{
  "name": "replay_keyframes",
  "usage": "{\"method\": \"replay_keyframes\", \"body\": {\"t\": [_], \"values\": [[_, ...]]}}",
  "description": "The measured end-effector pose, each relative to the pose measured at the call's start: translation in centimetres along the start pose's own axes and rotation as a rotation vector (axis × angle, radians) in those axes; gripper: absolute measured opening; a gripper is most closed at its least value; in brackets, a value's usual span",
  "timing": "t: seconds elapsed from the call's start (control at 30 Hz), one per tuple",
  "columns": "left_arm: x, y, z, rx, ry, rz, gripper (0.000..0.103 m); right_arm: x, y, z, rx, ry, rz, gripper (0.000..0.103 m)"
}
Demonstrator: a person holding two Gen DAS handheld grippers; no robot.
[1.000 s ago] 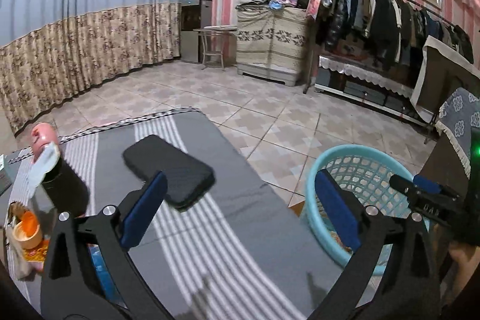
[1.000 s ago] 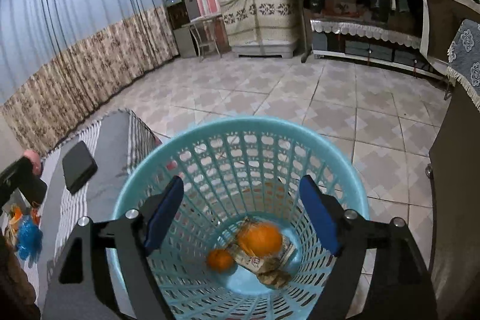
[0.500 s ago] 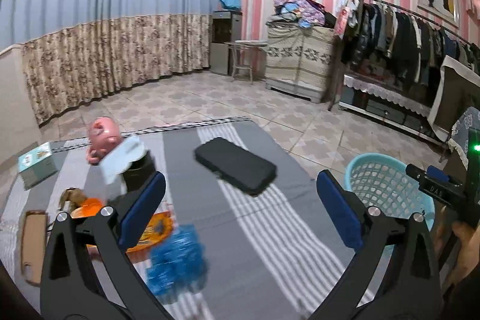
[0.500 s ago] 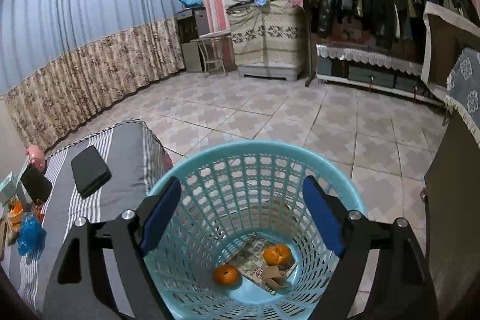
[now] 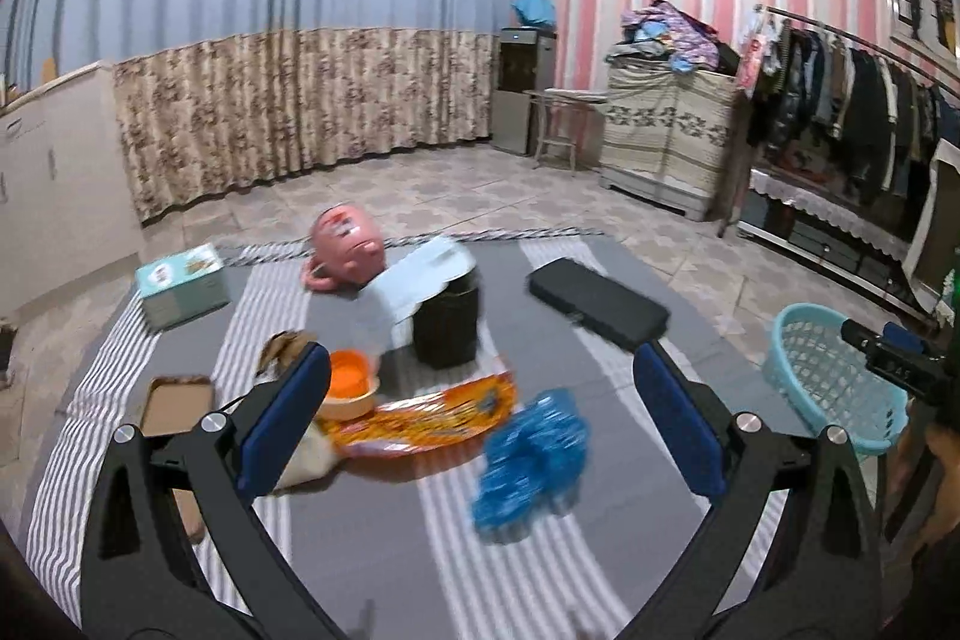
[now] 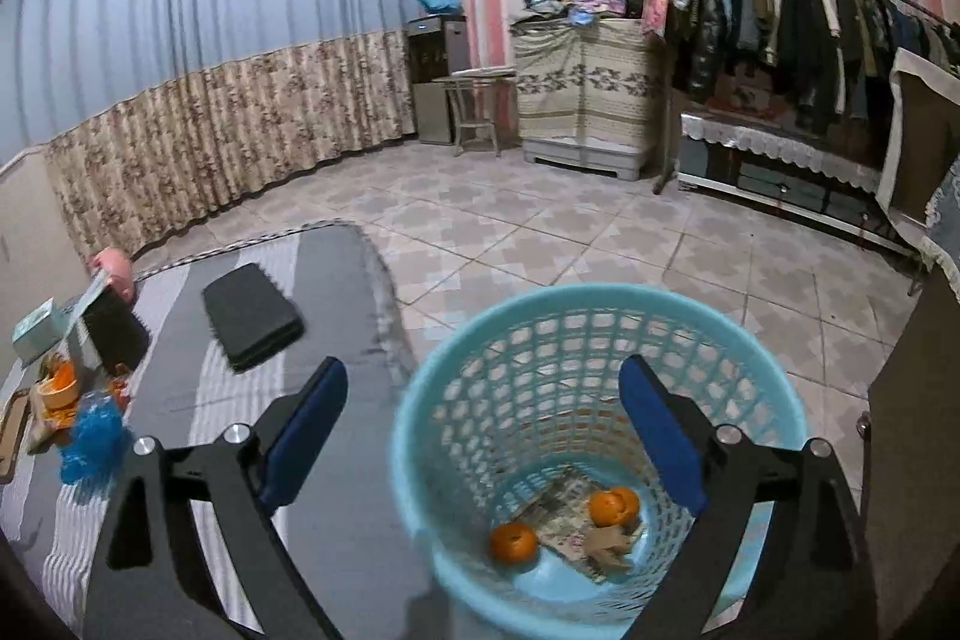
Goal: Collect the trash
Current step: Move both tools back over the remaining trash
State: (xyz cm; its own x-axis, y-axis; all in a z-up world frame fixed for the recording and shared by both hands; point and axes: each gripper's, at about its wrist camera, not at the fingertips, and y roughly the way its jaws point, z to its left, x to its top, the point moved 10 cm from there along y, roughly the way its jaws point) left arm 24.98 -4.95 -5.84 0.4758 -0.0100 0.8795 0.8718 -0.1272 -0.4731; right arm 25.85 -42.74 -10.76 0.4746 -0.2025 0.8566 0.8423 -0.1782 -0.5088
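Above the striped worktop (image 5: 372,550), the empty, wide-apart left tool (image 5: 480,424) has been swung back from the basket (image 5: 834,376) to the blue wrapper (image 5: 531,454), while the right tool (image 6: 480,436), also spread and empty, is held over the basket.

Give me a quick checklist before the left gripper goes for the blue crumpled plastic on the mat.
1. Left hand-held gripper open, empty: ok.
2. Blue crumpled plastic between its fingers' line, unobstructed: ok.
3. Plastic apart from the orange wrapper: cannot tell, edges blurred.
4. Right hand-held gripper open, empty: ok.
5. Basket upright, with room: ok; only two oranges and paper inside.
6. Black case outside the approach: ok.
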Motion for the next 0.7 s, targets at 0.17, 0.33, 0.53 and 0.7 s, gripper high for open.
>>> {"method": "replay_keyframes", "body": {"t": [0.17,0.33,0.53,0.7], "values": [[-1.6,0.2,3.8,0.039,-0.034,0.033,0.098,-0.8,-0.2,4.7,0.072,-0.03,0.019,0.09],[-3.4,0.7,6.0,0.051,-0.053,0.07,0.098,-1.9,0.1,9.8,0.127,-0.105,0.044,0.09],[-5.7,2.6,7.0,0.043,-0.061,0.136,0.097,-4.0,0.4,14.5,0.169,-0.202,0.088,0.09],[-6.6,2.8,8.6,0.06,-0.075,0.145,0.097,-4.7,0.5,17.3,0.226,-0.199,0.117,0.09]]}}
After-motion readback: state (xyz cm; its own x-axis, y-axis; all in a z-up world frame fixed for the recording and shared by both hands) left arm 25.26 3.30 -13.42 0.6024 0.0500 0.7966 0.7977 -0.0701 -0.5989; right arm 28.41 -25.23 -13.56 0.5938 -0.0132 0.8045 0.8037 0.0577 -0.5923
